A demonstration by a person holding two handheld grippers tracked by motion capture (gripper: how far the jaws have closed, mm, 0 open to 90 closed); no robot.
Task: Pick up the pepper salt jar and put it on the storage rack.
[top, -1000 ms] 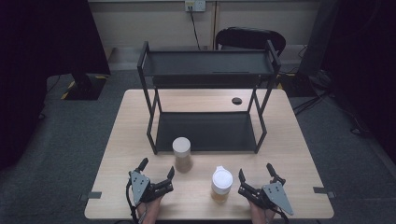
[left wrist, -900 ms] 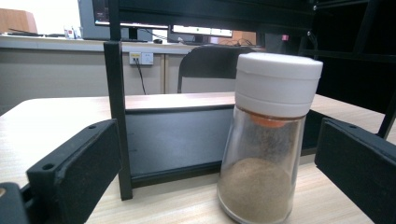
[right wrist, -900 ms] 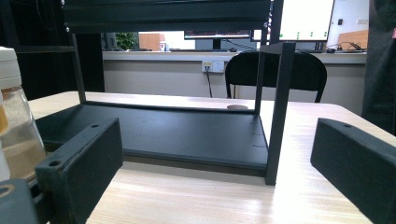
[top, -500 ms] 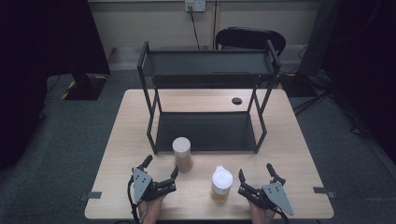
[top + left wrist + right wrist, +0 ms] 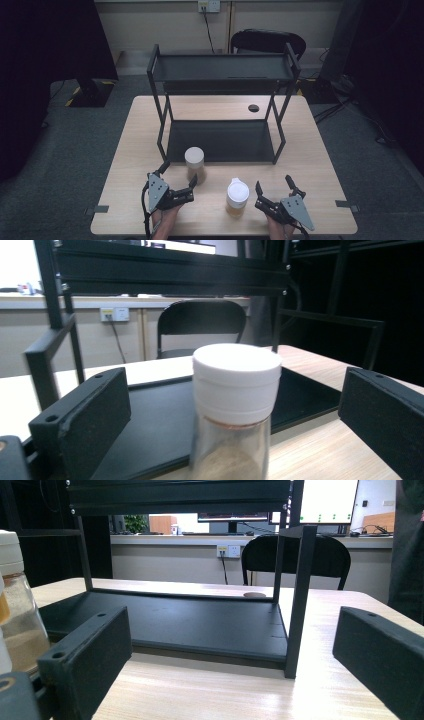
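Two glass jars with white lids stand on the wooden table (image 5: 135, 150). The left jar (image 5: 194, 164) is just in front of a black two-tier rack (image 5: 220, 140). My left gripper (image 5: 179, 173) is open, and its right finger is close beside this jar. In the left gripper view the jar (image 5: 235, 390) stands between the wide-apart jaws of that gripper (image 5: 232, 415), touching neither. The other jar (image 5: 237, 196) stands nearer the front edge, just left of my open right gripper (image 5: 273, 182). The right gripper (image 5: 232, 655) has nothing between its jaws, and a jar (image 5: 17, 605) shows at the left edge.
The rack's upper shelf (image 5: 222, 67) is bare, and so is the lower shelf (image 5: 190, 620). One rack post (image 5: 297, 600) stands right ahead of the right gripper. A small dark round hole (image 5: 253, 107) marks the table behind the rack. A black chair (image 5: 267, 40) stands beyond the table.
My left gripper has shifted a little forward and to the right, closer to the left jar. The right gripper and both jars have stayed where they were.
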